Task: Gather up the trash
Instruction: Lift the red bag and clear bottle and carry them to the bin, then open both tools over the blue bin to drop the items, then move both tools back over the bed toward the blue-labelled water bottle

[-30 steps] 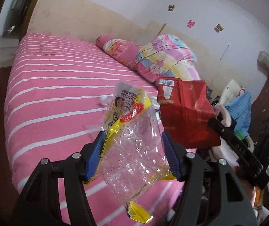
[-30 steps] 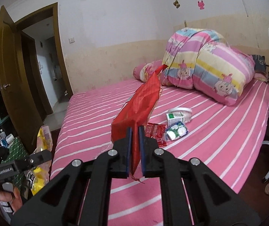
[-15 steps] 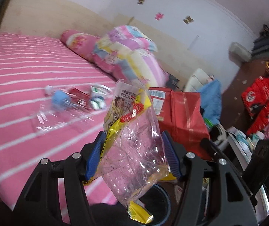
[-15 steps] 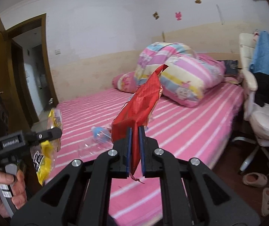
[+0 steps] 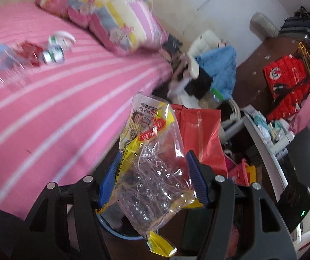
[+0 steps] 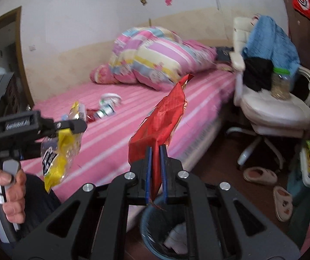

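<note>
Both grippers have swung away from the bed (image 6: 116, 130) since a second ago, and we now see a blue bin (image 6: 155, 236) at six o'clock under our right gripper (image 6: 155, 173). Its fingers stay pinched narrow on the red wrapper (image 6: 165, 117). Our left gripper (image 5: 152, 179) keeps its half-spread fingers pressed on the clear yellow bag (image 5: 155, 173). Remaining litter (image 5: 53, 52) now sits at ten o'clock on the bed.

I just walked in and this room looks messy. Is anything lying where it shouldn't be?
Yes. Litter sits on the pink striped bed: a clear plastic bottle, a small red wrapper and a crumpled green-and-white carton, grouped near the folded quilt. Slippers lie scattered on the floor.
</note>
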A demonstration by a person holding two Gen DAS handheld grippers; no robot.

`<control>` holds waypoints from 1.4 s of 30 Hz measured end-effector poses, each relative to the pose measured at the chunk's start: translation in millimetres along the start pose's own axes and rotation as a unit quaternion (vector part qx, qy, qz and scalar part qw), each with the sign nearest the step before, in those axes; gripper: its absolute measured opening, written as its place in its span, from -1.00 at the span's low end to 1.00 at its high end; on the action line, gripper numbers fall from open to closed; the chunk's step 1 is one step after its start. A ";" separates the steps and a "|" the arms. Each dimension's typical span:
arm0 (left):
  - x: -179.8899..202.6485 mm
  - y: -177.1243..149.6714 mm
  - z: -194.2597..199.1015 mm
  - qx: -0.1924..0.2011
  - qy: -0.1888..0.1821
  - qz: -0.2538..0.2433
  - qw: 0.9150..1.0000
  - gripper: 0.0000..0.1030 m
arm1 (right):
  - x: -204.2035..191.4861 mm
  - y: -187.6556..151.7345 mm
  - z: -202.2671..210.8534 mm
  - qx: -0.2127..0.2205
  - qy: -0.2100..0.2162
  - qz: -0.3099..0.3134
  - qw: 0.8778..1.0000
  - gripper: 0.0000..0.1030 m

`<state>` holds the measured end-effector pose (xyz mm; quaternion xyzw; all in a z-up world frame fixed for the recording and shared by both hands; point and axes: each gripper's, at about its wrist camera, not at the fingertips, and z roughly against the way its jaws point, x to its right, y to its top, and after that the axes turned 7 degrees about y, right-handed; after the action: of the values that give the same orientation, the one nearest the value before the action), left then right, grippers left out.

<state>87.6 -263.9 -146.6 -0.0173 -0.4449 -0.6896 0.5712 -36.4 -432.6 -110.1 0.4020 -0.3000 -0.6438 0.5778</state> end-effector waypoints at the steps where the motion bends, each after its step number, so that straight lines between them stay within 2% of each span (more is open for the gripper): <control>1: 1.5 -1.0 -8.7 -0.009 0.000 0.003 1.000 0.15 | 3.8 -6.3 0.9 -0.005 -0.004 -0.002 1.000 -0.83; 5: 0.9 -16.9 -49.7 -0.056 -0.005 0.020 0.998 0.16 | 21.4 -33.8 -6.3 -0.037 -0.021 -0.014 0.999 -0.83; 9: -3.6 -36.2 -100.4 -0.127 0.005 0.013 0.992 0.16 | 36.8 -60.1 -22.0 -0.072 -0.036 -0.026 0.996 -0.83; 18: -6.9 -59.5 -183.8 -0.218 0.015 -0.008 0.976 0.17 | 60.7 -105.7 -59.4 -0.142 -0.069 -0.050 0.986 -0.83; 20: -12.5 -64.4 -199.3 -0.238 0.008 0.004 0.971 0.25 | 65.3 -114.1 -67.5 -0.160 -0.074 -0.055 0.983 -0.81; 21: -16.5 -70.1 -212.3 -0.262 0.008 0.016 0.965 0.30 | 66.7 -115.8 -70.9 -0.168 -0.077 -0.055 0.981 -0.77; 23: -19.4 -78.3 -227.9 -0.289 0.029 0.020 0.957 0.39 | 70.7 -120.4 -74.9 -0.180 -0.095 -0.055 0.978 -0.70; 25: -21.3 -82.8 -234.8 -0.299 0.046 0.020 0.953 0.53 | 74.5 -121.6 -76.1 -0.187 -0.102 -0.057 0.975 -0.58; 27: -23.6 -81.9 -235.3 -0.298 0.059 0.025 0.953 0.58 | 75.4 -121.8 -72.0 -0.183 -0.111 -0.057 0.975 -0.23; 29: -24.1 -78.0 -234.1 -0.291 0.057 0.034 0.954 0.68 | 75.4 -120.1 -67.3 -0.176 -0.116 -0.057 0.976 -0.01; 31: -23.3 -75.1 -231.7 -0.282 0.061 0.041 0.957 0.70 | 74.1 -116.0 -61.5 -0.167 -0.117 -0.059 0.977 0.08; 33: -23.5 -69.7 -225.5 -0.272 0.057 0.053 0.959 0.70 | 69.7 -107.4 -54.4 -0.153 -0.119 -0.057 0.979 0.26; 37: -25.3 -54.3 -199.3 -0.241 0.051 0.078 0.966 0.70 | 58.2 -86.8 -41.6 -0.122 -0.111 -0.056 0.985 0.51; 41: -30.2 -31.2 -154.4 -0.180 0.030 0.113 0.977 0.71 | 38.6 -55.0 -28.5 -0.080 -0.090 -0.054 0.991 0.64; 42: -33.2 -21.1 -134.9 -0.151 0.018 0.122 0.981 0.72 | 30.6 -44.2 -24.9 -0.066 -0.081 -0.051 0.993 0.67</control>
<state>147.5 -324.7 -258.2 -0.1447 -0.3198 -0.6741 0.6499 -37.3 -454.1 -165.3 0.3238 -0.2817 -0.7213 0.5436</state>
